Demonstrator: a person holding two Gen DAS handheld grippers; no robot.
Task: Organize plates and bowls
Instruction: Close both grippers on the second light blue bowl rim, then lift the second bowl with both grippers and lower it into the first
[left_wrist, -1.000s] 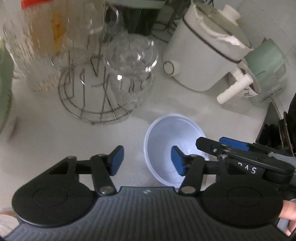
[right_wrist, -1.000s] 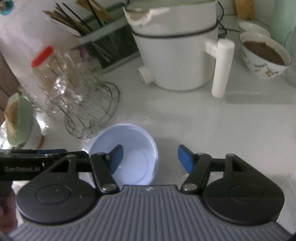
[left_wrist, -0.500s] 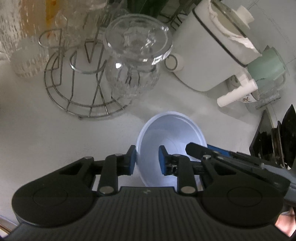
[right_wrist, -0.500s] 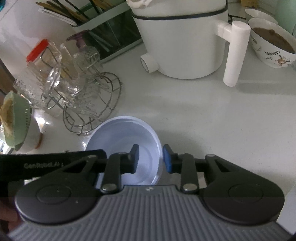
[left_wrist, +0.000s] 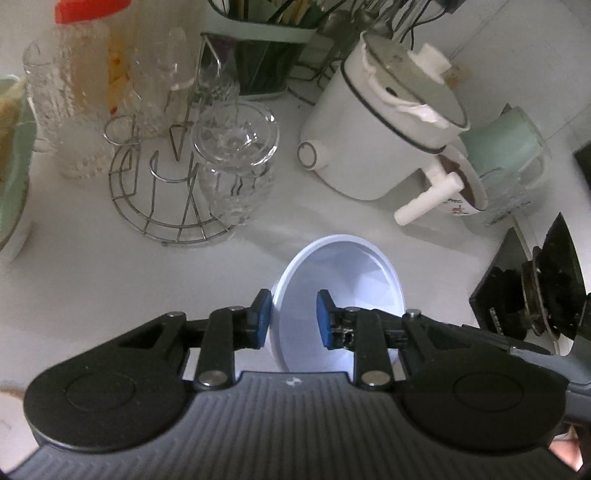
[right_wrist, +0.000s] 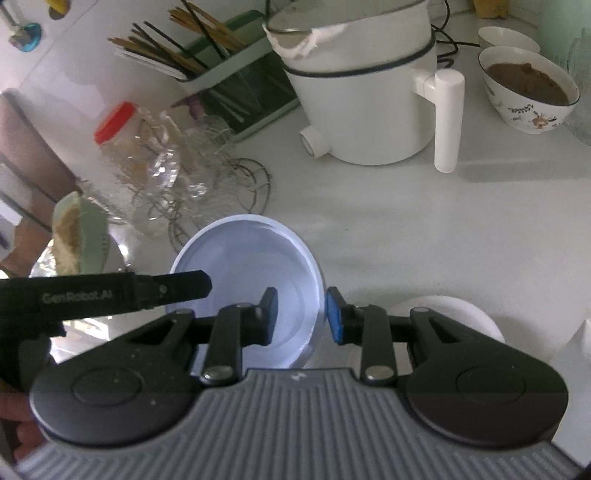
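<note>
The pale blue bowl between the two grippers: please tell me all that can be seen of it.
The pale blue bowl is round, plain and empty, with a thin rim and smooth walls that look like plastic. It sits mouth up, slightly tilted, above the white counter, in front of the wire glass rack. The left gripper clamps its rim on one side and the right gripper clamps the opposite side, each with one pad inside the bowl and one outside. Nothing else touches it.

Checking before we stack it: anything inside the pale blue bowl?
The pale blue bowl looks empty: bare wall and base, apart from one pad of each tool over the rim. The near part of its inside is hidden behind the right tool and left tool.
</note>
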